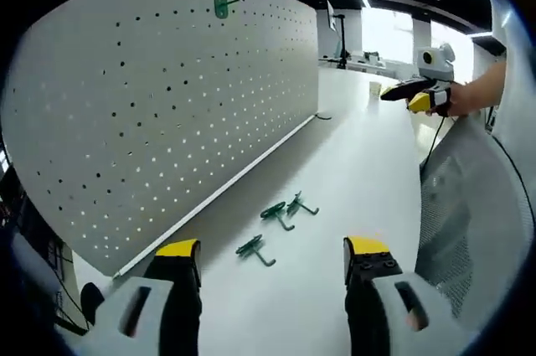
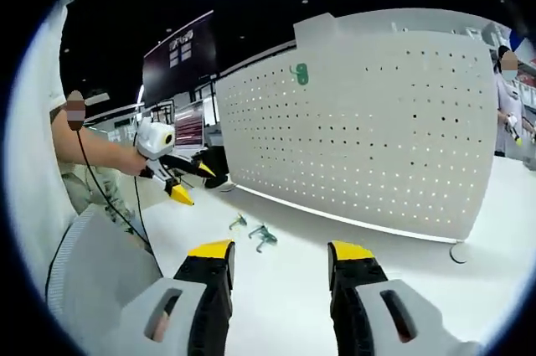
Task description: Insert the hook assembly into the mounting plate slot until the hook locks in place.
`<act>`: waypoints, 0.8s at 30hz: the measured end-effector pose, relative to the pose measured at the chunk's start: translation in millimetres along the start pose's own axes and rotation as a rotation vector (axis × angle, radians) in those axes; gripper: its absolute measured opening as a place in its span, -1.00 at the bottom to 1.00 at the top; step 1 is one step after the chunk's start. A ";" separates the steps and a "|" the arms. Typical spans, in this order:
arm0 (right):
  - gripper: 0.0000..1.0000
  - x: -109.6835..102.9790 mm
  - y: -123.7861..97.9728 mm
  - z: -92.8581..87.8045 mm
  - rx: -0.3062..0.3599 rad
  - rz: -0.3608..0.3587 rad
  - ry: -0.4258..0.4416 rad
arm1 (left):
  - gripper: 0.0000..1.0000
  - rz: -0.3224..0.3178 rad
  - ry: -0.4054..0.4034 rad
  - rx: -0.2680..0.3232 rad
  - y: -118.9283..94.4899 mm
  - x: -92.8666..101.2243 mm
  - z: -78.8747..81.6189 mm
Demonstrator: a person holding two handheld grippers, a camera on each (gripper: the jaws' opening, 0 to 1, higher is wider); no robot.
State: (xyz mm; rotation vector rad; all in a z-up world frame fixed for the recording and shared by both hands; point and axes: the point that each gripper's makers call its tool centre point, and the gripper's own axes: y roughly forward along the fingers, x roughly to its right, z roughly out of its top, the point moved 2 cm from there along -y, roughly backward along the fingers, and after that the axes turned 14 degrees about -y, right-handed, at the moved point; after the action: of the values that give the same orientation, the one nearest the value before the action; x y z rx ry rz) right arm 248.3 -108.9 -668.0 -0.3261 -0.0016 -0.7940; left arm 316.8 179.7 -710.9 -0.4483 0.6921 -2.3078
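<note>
We see three green hooks (image 1: 276, 226) lying on the bench (image 1: 352, 172) just beyond our left gripper (image 1: 272, 255), its jaws released; right gripper (image 2: 280, 260) likewise released, hooks farther off.

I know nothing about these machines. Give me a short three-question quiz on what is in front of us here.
1. True or false: a green hook already hangs on the pegboard.
2. How many loose hooks lie on the white table?
3. The left tool is: A) open and empty, B) shut on a hook.

Key: 1 true; 2 three; 3 A.
</note>
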 end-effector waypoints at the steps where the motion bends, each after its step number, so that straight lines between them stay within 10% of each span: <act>1: -0.14 -0.2 0.1 -0.2 -0.001 0.001 0.001 | 0.41 -0.006 0.007 -0.012 1.8 -1.0 -1.2; 24: -0.19 -3.7 2.1 -6.3 -0.031 0.014 0.013 | 0.16 -0.056 0.164 -0.175 26.7 -24.5 -9.2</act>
State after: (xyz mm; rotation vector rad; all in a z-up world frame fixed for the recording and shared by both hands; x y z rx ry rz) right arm 246.4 -106.8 -675.0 -0.3503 0.0248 -0.7830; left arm 343.4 183.0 -737.0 -0.3635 0.9789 -2.3652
